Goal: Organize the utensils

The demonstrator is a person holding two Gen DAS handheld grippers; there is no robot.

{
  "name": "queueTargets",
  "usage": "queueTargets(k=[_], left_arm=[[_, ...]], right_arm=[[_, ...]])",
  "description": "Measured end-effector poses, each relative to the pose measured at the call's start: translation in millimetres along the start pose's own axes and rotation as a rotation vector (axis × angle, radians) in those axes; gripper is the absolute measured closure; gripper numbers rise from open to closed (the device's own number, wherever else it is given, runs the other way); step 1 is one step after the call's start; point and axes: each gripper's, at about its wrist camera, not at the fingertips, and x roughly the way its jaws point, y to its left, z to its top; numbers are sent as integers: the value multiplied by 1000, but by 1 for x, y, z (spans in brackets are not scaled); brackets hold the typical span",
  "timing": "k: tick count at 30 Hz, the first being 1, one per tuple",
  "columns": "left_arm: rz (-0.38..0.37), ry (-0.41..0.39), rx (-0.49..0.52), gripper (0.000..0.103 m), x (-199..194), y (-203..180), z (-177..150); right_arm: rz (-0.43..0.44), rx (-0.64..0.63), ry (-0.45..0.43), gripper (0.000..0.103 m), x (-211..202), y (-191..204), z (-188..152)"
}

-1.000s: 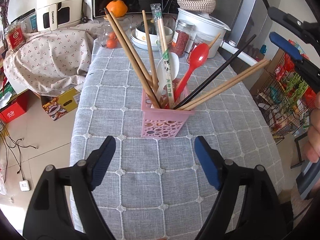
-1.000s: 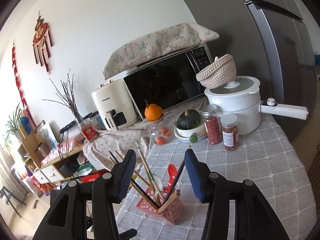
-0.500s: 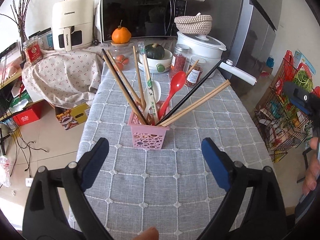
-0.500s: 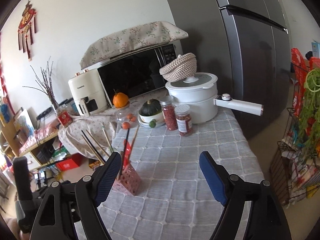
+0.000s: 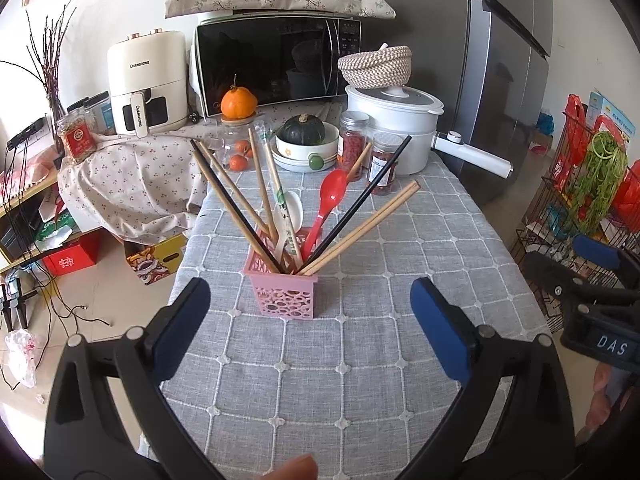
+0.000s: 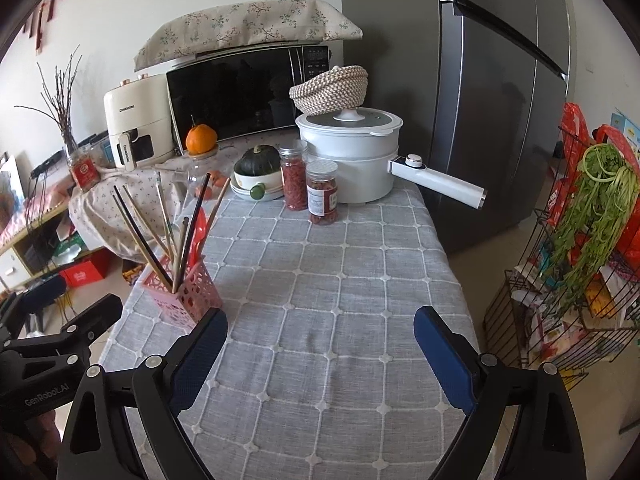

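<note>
A pink perforated utensil basket stands on the grey checked tablecloth. It holds several wooden chopsticks, black chopsticks, a red spoon and a white spoon. The basket also shows in the right wrist view, at the left. My left gripper is open and empty, just in front of the basket. My right gripper is open and empty over the bare cloth, right of the basket.
At the table's far end stand a white pot with a long handle, two red-filled jars, a bowl with a green squash, an orange, a microwave and an air fryer. A wire rack stands at the right.
Both grippers have pulled back and down from the basket. The right gripper has opened wider and swung right, leaving the basket at its left.
</note>
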Motion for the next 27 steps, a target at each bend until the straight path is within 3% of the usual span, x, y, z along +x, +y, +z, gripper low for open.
queueTargets(k=[27], left_arm=[[-5, 10, 0, 3, -1, -2, -3]], right_arm=[[32, 22, 46, 8, 10, 6, 0]])
